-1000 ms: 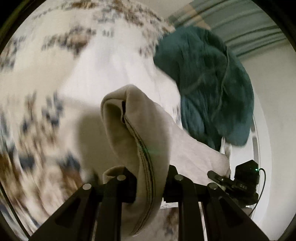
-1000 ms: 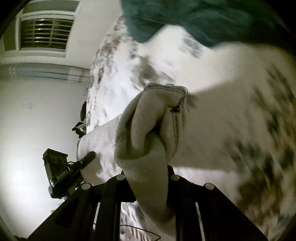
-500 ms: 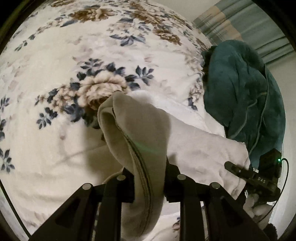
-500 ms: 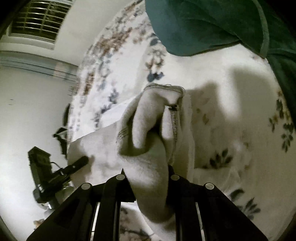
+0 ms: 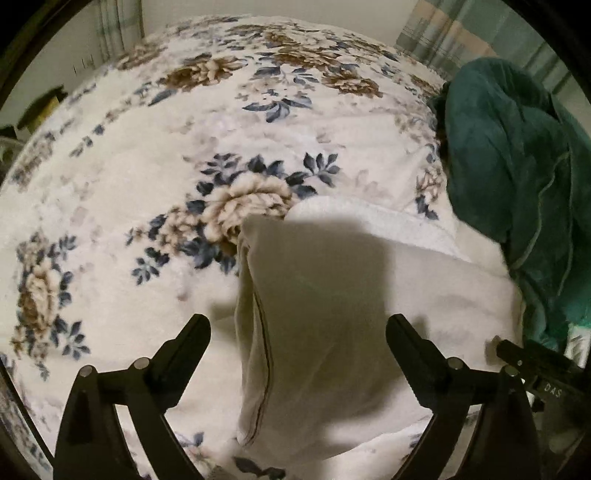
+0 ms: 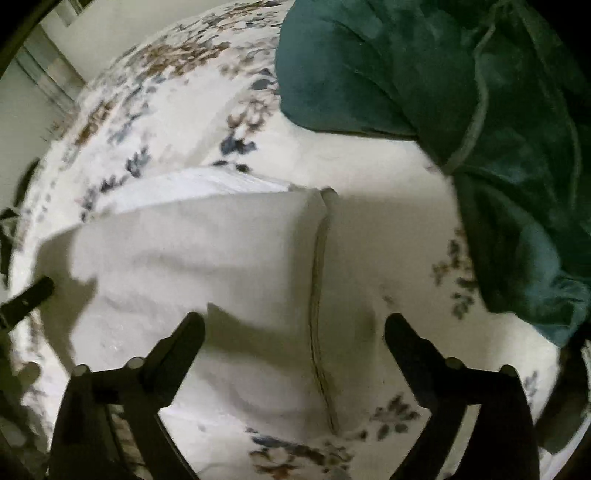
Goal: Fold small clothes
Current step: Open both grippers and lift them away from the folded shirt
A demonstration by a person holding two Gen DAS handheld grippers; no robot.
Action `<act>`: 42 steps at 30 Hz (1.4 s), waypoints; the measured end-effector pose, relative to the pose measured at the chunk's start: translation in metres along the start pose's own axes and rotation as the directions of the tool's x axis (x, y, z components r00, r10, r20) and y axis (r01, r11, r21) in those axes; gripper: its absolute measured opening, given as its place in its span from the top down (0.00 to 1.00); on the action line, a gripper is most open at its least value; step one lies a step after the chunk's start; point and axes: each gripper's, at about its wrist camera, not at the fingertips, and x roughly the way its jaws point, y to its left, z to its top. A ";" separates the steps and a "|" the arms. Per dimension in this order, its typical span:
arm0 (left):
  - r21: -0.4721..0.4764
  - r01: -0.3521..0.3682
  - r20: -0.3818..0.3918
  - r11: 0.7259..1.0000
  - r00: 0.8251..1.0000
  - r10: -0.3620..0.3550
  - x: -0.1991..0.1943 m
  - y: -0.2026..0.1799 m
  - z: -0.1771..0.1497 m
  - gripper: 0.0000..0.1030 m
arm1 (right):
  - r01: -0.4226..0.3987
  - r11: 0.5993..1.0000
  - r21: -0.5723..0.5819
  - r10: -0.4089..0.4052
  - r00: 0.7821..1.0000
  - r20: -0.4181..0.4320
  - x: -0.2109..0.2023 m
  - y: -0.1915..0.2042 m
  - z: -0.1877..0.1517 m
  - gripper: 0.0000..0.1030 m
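A small cream garment [image 5: 332, 295] lies folded on the floral bedspread [image 5: 147, 177], its stitched edge running toward the camera. It also shows in the right wrist view [image 6: 221, 266], with a seam down its right side. My left gripper [image 5: 297, 328] is open, its fingers spread either side of the garment's left edge. My right gripper [image 6: 293, 328] is open above the garment's right edge, holding nothing. The tip of the other gripper [image 5: 532, 354] shows at the lower right of the left wrist view.
A dark teal blanket [image 5: 517, 166] is heaped on the bed to the right of the garment, and fills the upper right of the right wrist view [image 6: 443, 74]. Striped curtains [image 5: 436, 33] hang behind the bed.
Both grippers were shut on the garment's edges and holding it up. Both have now opened and let go, and the garment lies flat on the bedspread.
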 end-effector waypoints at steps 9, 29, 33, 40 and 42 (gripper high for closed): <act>0.084 -0.101 0.022 0.991 0.995 0.100 -0.020 -0.031 -0.039 0.05 | 0.127 0.992 0.004 -0.127 0.988 0.085 -0.038 0.012 -0.049 0.02; 0.091 -0.146 0.181 0.985 0.975 0.127 -0.262 -0.078 -0.145 0.05 | 0.188 0.982 -0.002 -0.175 0.919 0.353 -0.313 0.017 -0.175 0.02; 0.099 -0.143 0.218 0.985 0.969 0.119 -0.333 -0.088 -0.168 0.05 | 0.192 0.981 0.014 -0.180 0.890 0.419 -0.400 0.013 -0.217 0.02; 0.113 -0.129 0.285 0.985 0.954 0.093 -0.437 -0.110 -0.207 0.05 | 0.182 0.983 0.034 -0.172 0.836 0.521 -0.535 0.002 -0.286 0.02; 0.112 -0.133 0.310 0.985 0.946 0.092 -0.461 -0.114 -0.218 0.05 | 0.174 0.984 0.025 -0.160 0.824 0.543 -0.565 0.000 -0.303 0.02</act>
